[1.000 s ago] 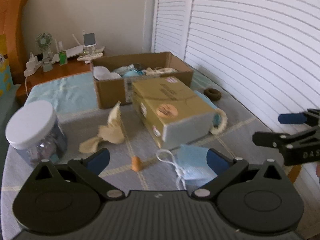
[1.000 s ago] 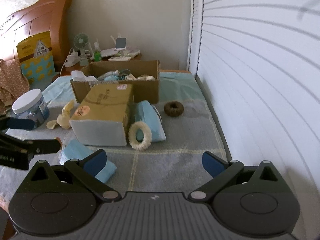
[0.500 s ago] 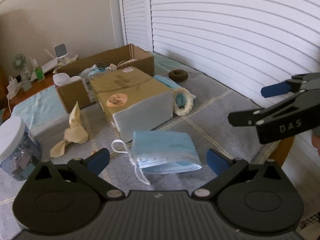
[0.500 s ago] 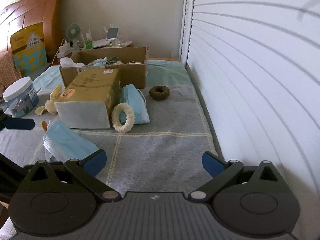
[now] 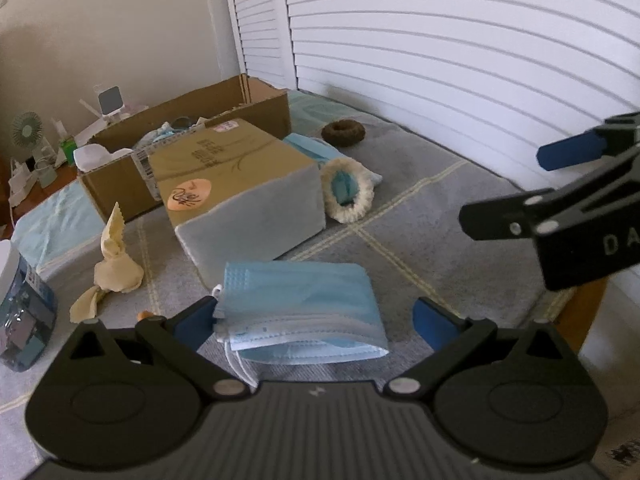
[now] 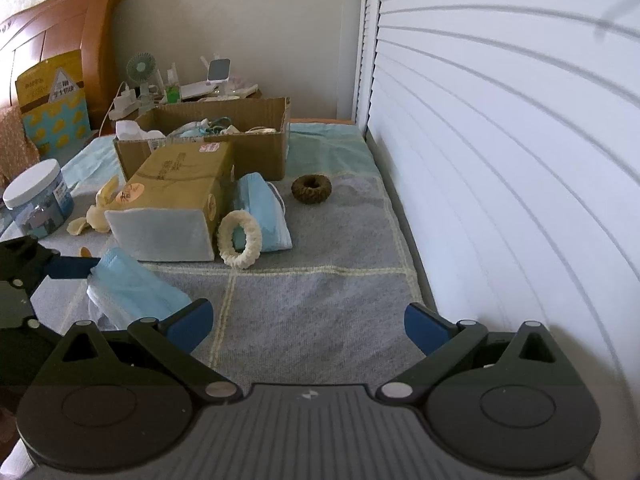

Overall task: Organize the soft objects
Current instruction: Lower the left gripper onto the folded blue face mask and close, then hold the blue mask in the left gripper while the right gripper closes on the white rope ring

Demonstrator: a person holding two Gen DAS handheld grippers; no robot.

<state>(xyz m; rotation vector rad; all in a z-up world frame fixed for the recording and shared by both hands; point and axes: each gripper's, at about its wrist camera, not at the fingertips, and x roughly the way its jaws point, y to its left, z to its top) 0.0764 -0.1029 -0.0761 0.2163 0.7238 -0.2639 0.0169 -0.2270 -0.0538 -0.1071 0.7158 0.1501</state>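
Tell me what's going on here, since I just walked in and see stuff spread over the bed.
A person holds a gripper in each hand, tidying soft things. The left gripper has its jaws open around a stack of blue face masks on the grey blanket, not yet clamped. The right gripper is open and empty. An open cardboard box holds other soft items.

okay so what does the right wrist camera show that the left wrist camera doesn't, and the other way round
Only the right wrist view shows the wooden headboard, the yellow duck-print bag and the jar's white lid.

Only the left wrist view shows the mask stack lying between the open left gripper fingers, with its ear loops trailing.

Both show the open cardboard box, closed tan box, cream fluffy ring, brown ring, desk fan and louvred doors. The right gripper is open over bare blanket.
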